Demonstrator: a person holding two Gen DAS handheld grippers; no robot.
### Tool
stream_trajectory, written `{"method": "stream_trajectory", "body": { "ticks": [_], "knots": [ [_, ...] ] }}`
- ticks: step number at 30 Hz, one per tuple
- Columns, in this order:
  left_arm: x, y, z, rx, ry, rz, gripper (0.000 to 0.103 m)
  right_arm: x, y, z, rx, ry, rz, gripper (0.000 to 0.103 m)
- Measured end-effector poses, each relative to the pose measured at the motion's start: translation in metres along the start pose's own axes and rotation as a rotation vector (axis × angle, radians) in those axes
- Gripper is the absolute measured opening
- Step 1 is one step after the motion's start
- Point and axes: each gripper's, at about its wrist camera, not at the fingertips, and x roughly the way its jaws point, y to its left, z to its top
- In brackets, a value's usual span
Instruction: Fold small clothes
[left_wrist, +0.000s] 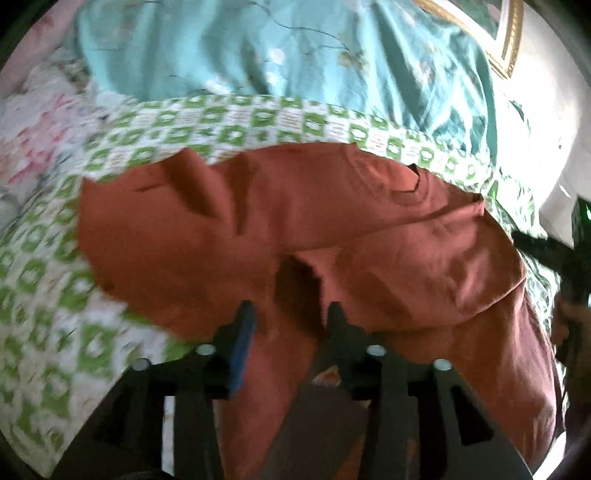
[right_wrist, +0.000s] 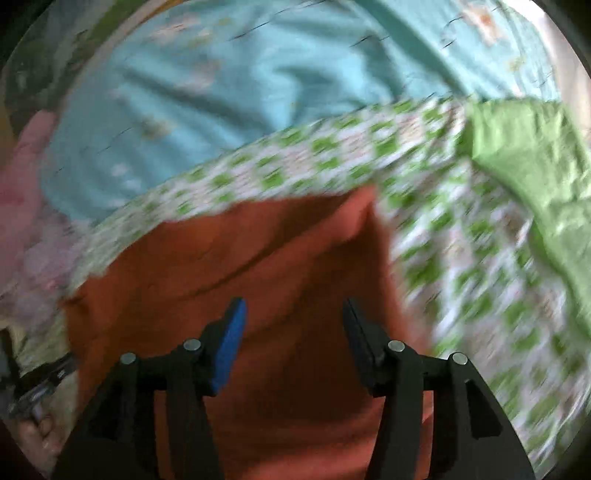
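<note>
A rust-orange small shirt (left_wrist: 295, 221) lies spread on a green-and-white patterned sheet (left_wrist: 55, 295), its neckline (left_wrist: 406, 184) toward the far right. In the left wrist view my left gripper (left_wrist: 290, 314) hovers open over the shirt's near part, above a dark fold (left_wrist: 295, 284), and the pads do not press on cloth. In the right wrist view my right gripper (right_wrist: 293, 310) stands open over the same shirt (right_wrist: 240, 251), near its right-hand edge, with nothing gripped. Both views are blurred.
A teal flowered blanket (left_wrist: 258, 48) lies bunched beyond the sheet. A plain green cloth (right_wrist: 535, 177) sits at the right and pink flowered fabric (left_wrist: 33, 147) at the left. A gold frame (left_wrist: 506, 44) stands at the far right. A hand (right_wrist: 40, 432) shows at the lower left.
</note>
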Motion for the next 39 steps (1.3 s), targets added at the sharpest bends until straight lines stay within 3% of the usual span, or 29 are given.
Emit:
{"method": "stream_trajectory", "body": {
  "ticks": [2, 6, 12, 15, 17, 19, 21, 22, 25, 32, 39],
  "knots": [
    [-0.009, 0.011, -0.005, -0.023, 0.005, 0.014, 0.051, 0.000, 0.015, -0.019, 0.004, 0.038, 0.059, 0.055],
    [-0.014, 0.022, -0.005, -0.052, 0.015, 0.055, 0.080, 0.002, 0.040, -0.060, 0.025, 0.110, 0.155, 0.055],
    [0.010, 0.008, 0.003, -0.010, 0.039, 0.051, 0.084, 0.003, 0.066, -0.089, 0.052, 0.163, 0.207, 0.055],
    [0.034, 0.001, 0.004, 0.024, 0.068, 0.113, 0.084, 0.001, 0.071, -0.095, 0.065, 0.174, 0.224, 0.055],
    [0.046, 0.005, 0.005, 0.010, 0.082, 0.157, 0.075, -0.001, 0.072, -0.098, 0.071, 0.175, 0.225, 0.055],
    [0.052, 0.017, 0.007, -0.036, 0.087, 0.169, 0.039, -0.002, 0.073, -0.098, 0.071, 0.175, 0.223, 0.055],
    [0.047, 0.034, 0.011, -0.098, 0.072, 0.141, 0.019, -0.006, 0.074, -0.098, 0.062, 0.168, 0.219, 0.055],
    [0.045, 0.040, 0.012, -0.120, 0.066, 0.117, 0.013, -0.007, 0.075, -0.098, 0.059, 0.164, 0.218, 0.055],
    [0.031, 0.049, 0.013, -0.155, 0.030, 0.089, 0.005, -0.009, 0.078, -0.100, 0.053, 0.158, 0.225, 0.055],
    [-0.009, 0.028, 0.019, -0.137, -0.067, 0.047, 0.004, -0.006, 0.084, -0.109, 0.033, 0.178, 0.245, 0.055],
    [-0.033, -0.041, 0.037, -0.046, -0.134, -0.073, 0.004, -0.016, 0.076, -0.113, 0.051, 0.163, 0.238, 0.055]
  ]
}}
